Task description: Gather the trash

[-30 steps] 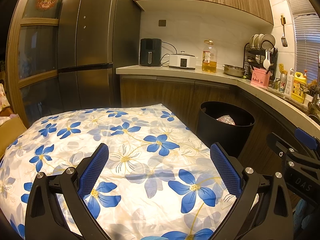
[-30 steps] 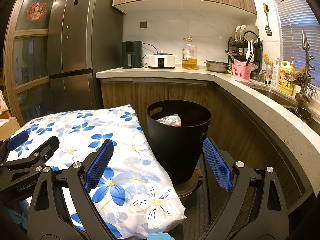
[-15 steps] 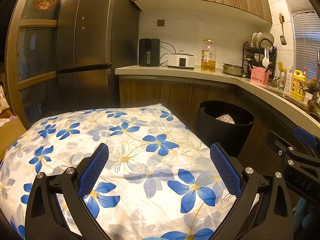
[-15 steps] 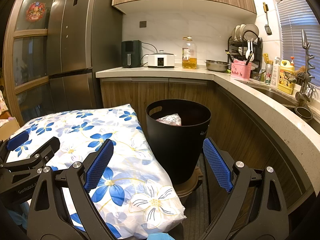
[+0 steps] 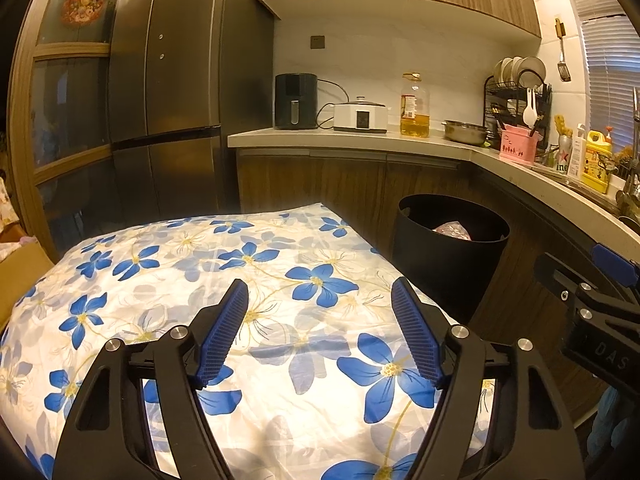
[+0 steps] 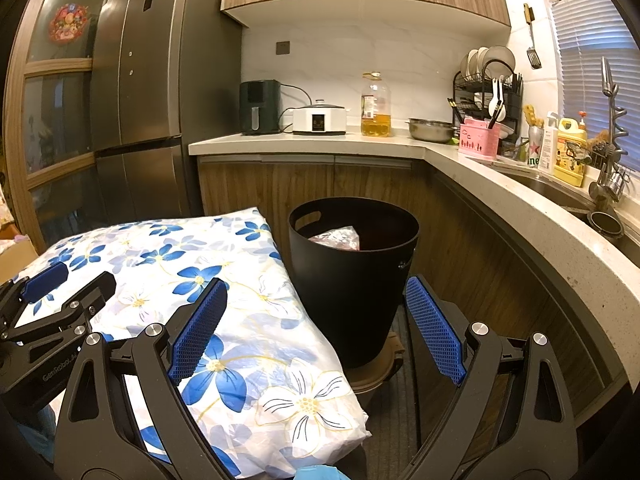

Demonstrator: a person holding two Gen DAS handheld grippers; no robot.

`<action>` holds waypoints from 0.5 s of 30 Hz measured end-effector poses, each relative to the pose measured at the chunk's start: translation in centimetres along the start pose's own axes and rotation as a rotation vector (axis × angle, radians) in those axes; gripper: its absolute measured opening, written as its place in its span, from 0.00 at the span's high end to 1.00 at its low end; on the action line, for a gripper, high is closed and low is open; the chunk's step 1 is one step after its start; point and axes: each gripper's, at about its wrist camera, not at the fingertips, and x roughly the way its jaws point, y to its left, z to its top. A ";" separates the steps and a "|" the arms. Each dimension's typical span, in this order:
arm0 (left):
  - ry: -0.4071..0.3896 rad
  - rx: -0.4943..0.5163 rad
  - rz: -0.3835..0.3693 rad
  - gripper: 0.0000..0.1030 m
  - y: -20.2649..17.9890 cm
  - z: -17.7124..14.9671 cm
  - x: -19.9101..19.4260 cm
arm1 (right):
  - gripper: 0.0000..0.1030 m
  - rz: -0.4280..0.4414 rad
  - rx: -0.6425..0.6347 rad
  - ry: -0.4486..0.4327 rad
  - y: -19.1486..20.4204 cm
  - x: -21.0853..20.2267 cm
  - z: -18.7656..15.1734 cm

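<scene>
A black trash bin stands on the floor beside the kitchen cabinets, with crumpled pinkish wrapping inside. The left wrist view shows the same bin at right, the wrapping peeking over its rim. My left gripper hovers over a table covered with a blue-flower cloth; its jaws are closing with nothing between them. My right gripper stands open and empty in front of the bin. No loose trash shows on the cloth.
A tall dark fridge stands behind the table. The counter holds an air fryer, a white cooker, an oil bottle, a steel bowl, a pink caddy and a dish rack. A sink with a faucet lies at right. A brown stand sits under the bin.
The left gripper's jaws have come closer together. Neither hand has shifted and the right gripper looks the same.
</scene>
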 end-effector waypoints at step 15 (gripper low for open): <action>-0.006 0.004 -0.003 0.09 0.0 -0.1 -0.3 | 0.13 -0.002 0.001 0.000 0.0 0.0 0.0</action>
